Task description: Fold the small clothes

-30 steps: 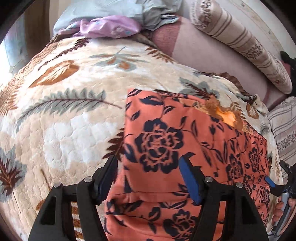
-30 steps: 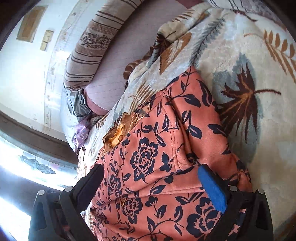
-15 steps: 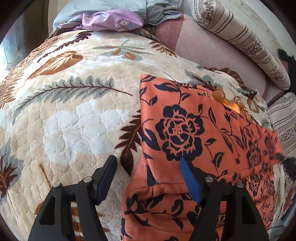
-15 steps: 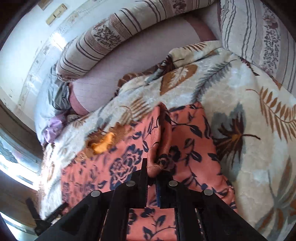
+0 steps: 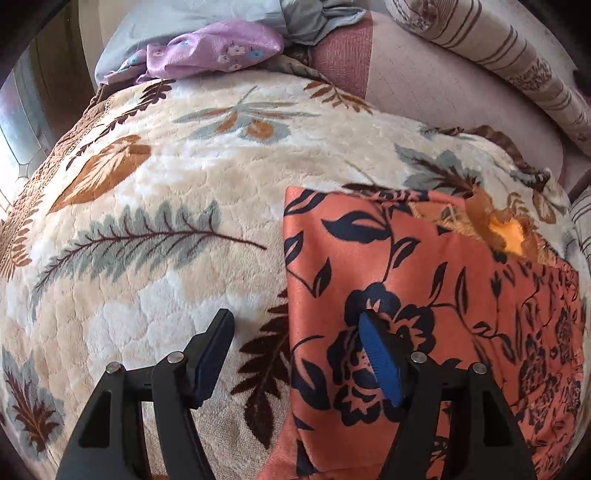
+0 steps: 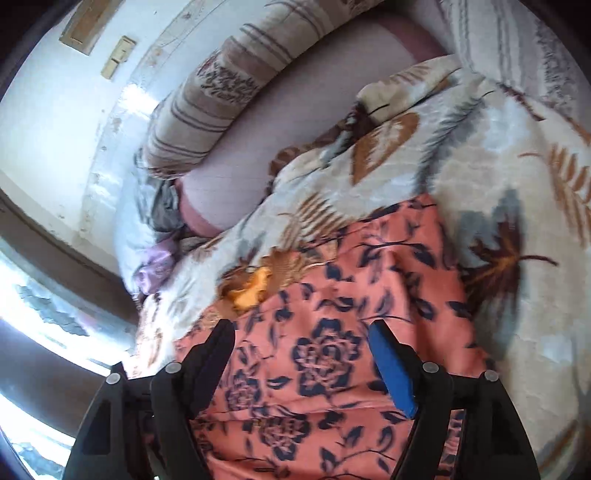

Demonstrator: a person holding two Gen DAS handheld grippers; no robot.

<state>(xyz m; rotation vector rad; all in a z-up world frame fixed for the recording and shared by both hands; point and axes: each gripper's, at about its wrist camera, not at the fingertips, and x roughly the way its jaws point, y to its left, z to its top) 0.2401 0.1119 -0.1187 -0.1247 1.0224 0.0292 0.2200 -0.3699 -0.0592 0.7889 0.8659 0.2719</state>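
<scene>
Lying flat across the lower right of the left wrist view, on a leaf-patterned cream blanket (image 5: 155,229) covering the bed — an orange garment with dark navy flowers (image 5: 424,295), its straight left edge running down the frame's centre and a lighter orange patch (image 5: 506,236) showing near its upper right corner. Hovering at the bottom centre, the left claw (image 5: 299,350), spread wide and gripping nothing, one black finger over bare blanket, the blue-padded finger over the garment's left margin. Filling the lower middle of the right wrist view, the same orange garment (image 6: 343,332), its right edge bordering the blanket (image 6: 517,184) and the lighter patch (image 6: 251,288) sitting left of centre. Hanging at the bottom of that frame, the right claw (image 6: 303,350), likewise spread apart and holding nothing, both fingers over the floral cloth; hard to say whether touching it. Resting at the top of the left view, a lilac flowered cloth (image 5: 214,51) against pale grey-blue bedding (image 5: 177,18), and a striped bolster pillow (image 5: 517,55) slanting along the upper right beside a mauve sheet (image 5: 424,92). Appearing in the upper left of the right view — a white wall (image 6: 55,110).
</scene>
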